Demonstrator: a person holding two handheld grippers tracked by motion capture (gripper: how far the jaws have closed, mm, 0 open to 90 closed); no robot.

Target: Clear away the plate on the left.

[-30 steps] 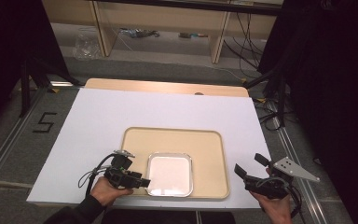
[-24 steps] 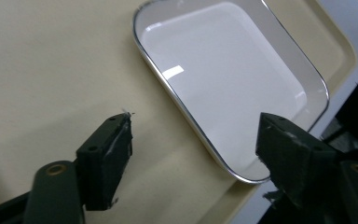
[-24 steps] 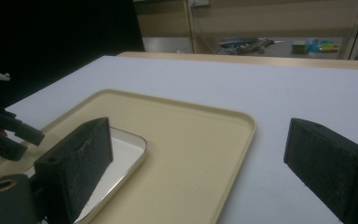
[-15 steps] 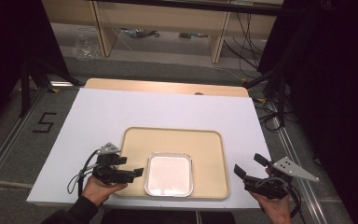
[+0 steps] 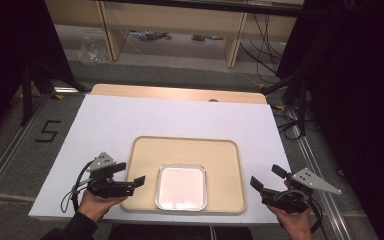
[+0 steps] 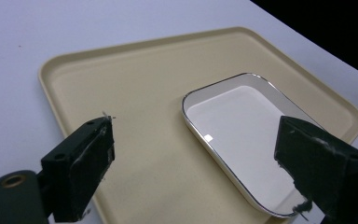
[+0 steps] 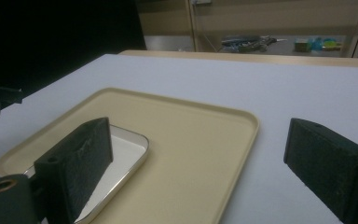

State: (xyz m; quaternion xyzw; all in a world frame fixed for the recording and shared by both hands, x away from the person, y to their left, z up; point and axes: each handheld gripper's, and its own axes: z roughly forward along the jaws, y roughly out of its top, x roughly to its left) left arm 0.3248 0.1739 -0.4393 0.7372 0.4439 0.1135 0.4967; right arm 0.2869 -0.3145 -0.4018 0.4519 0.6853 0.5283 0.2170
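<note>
The white dish (image 5: 181, 186), now resting on the beige tray (image 5: 225, 150), has been released by the left gripper (image 5: 139, 181), whose jaws have just been opened wide and drawn back empty, so the placing appears done.

White metal-rimmed dish (image 5: 181, 187) flat on beige tray (image 5: 220, 150), near edge.

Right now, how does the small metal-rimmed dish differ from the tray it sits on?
The dish is white with a shiny silver rim; the tray is plain matte beige. The dish is much smaller and covers just part of the tray's near side, while the tray rests directly on the white table. Both are shallow, rounded-corner rectangles, lying flat.
</note>
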